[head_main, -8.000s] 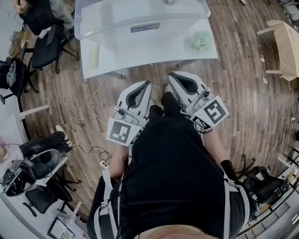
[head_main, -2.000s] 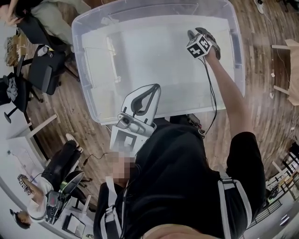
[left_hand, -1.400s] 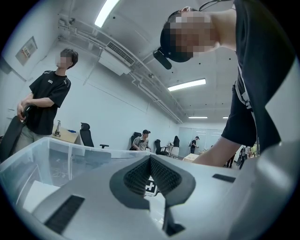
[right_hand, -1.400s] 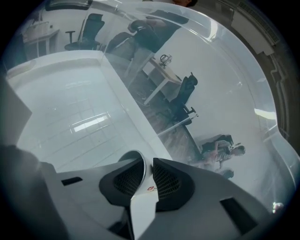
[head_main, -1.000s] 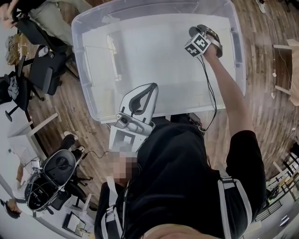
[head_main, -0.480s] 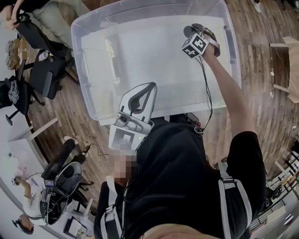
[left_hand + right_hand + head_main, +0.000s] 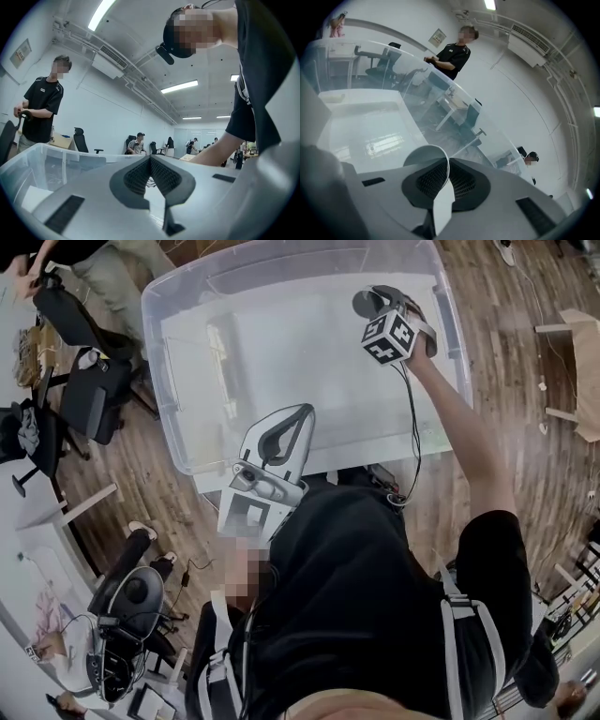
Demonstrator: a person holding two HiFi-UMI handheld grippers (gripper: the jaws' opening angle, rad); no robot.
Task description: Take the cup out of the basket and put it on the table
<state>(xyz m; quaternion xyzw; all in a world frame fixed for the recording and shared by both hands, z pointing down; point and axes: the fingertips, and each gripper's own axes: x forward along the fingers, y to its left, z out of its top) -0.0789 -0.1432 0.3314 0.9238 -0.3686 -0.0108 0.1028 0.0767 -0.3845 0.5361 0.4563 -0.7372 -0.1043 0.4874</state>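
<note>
A big clear plastic bin (image 7: 161,362) fills the upper head view; it serves as the basket. My right gripper (image 7: 377,302) hangs over its right half, shut on the rim of a pale grey cup (image 7: 366,304). In the right gripper view the cup (image 7: 423,157) has its thin wall pinched between the jaws of the right gripper (image 7: 448,165), with the bin floor (image 7: 365,136) below it. My left gripper (image 7: 298,414) is at the bin's near edge, shut with nothing in it; in the left gripper view the left gripper (image 7: 150,160) points level over the bin rim (image 7: 51,150).
Black office chairs (image 7: 89,390) stand on the wooden floor to the left of the bin. A pale wooden piece of furniture (image 7: 577,371) is at the right. A person in a black shirt (image 7: 451,55) stands beyond the bin's far wall.
My right gripper has risen with the cup, out of the bin's depth, and drifted slightly left in the head view. The left gripper has shifted a little along the near edge.
</note>
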